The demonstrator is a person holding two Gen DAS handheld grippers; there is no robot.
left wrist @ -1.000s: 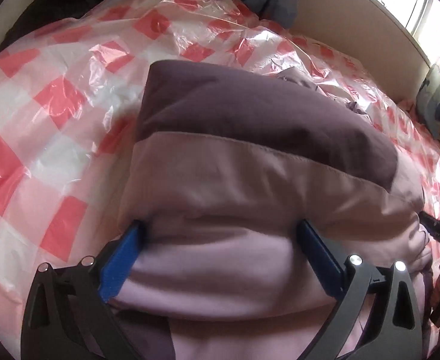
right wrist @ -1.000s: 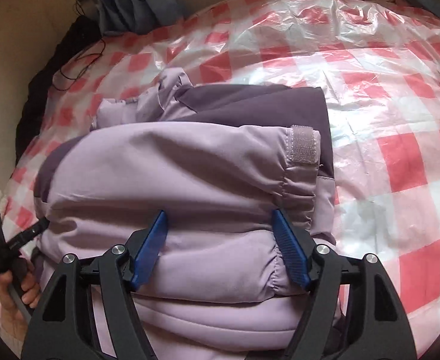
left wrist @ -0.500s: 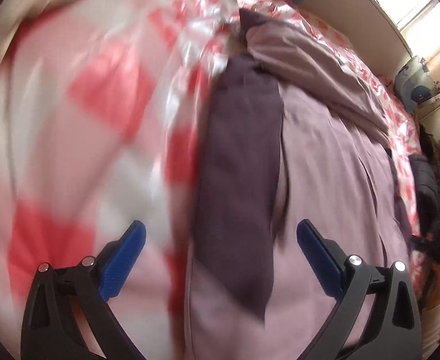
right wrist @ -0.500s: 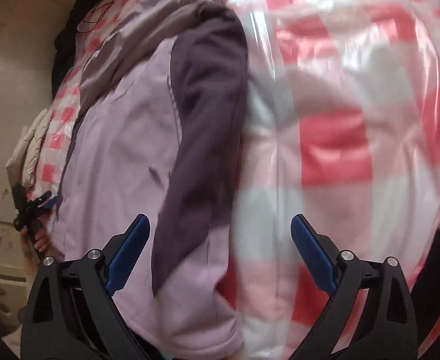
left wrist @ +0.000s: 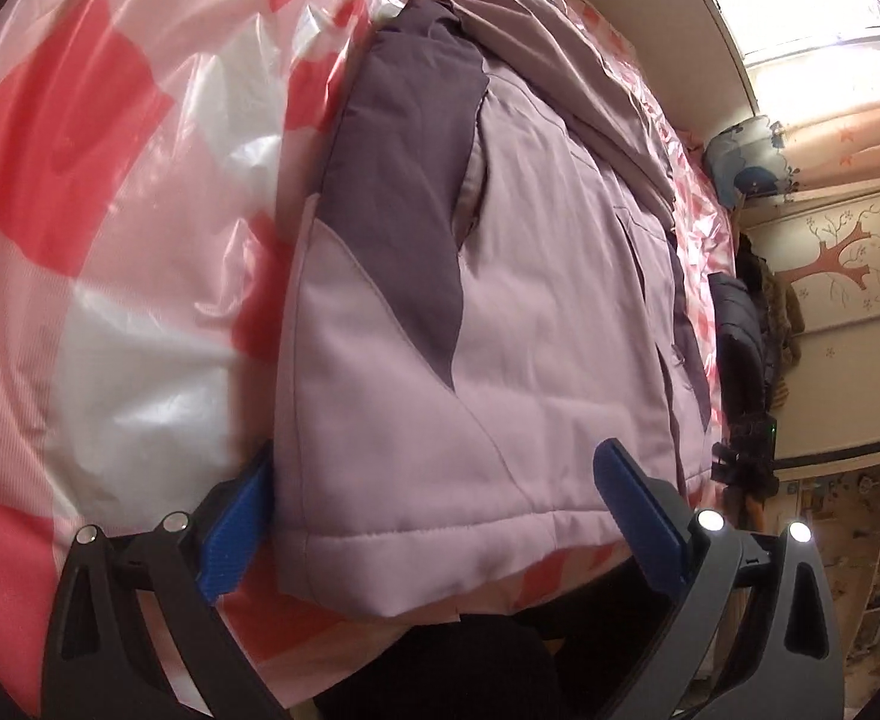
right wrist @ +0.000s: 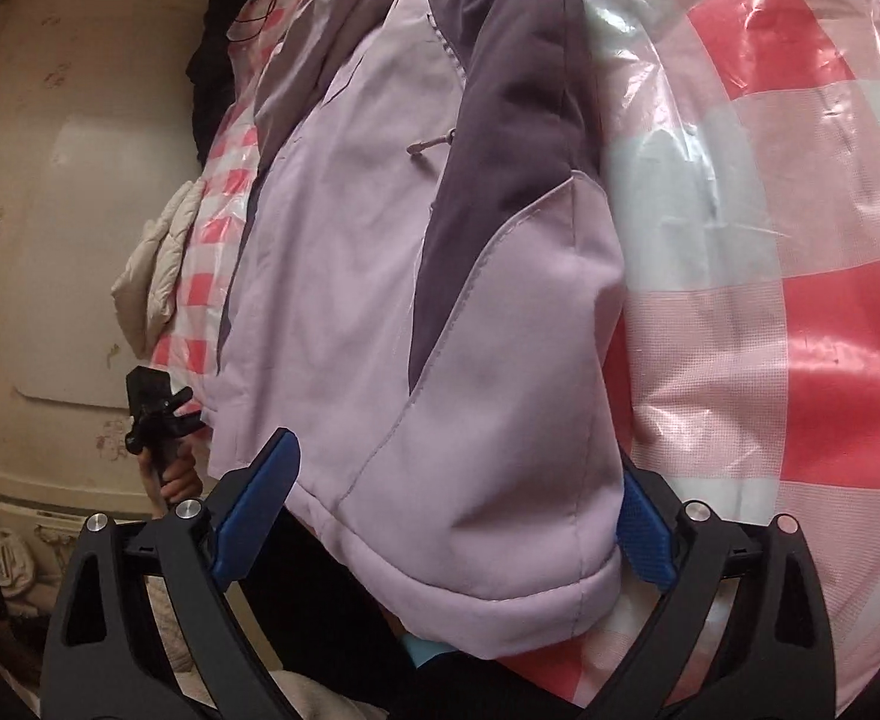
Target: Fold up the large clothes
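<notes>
A padded lilac jacket (left wrist: 536, 312) with dark purple panels lies on a bed under a red-and-white checked plastic sheet (left wrist: 110, 192). My left gripper (left wrist: 434, 498) is open, its blue fingers either side of the jacket's near hem corner. The jacket also fills the right wrist view (right wrist: 440, 312). My right gripper (right wrist: 458, 510) is open, its fingers straddling the other hem corner. Each gripper shows small in the other's view: the right one (left wrist: 746, 462), the left one (right wrist: 158, 414).
A cream padded garment (right wrist: 158, 252) lies at the bed's far edge by a beige wall. Dark clothes (left wrist: 740, 324) hang beside a wall with a tree mural (left wrist: 848, 252). A cushion (left wrist: 740, 162) sits near the window. A black cable (right wrist: 266, 0) lies near the jacket's collar.
Both grippers pulled back from the folded bundle to the bed's near edge. The jacket now lies opened out lengthwise, with each open gripper at a hem corner.
</notes>
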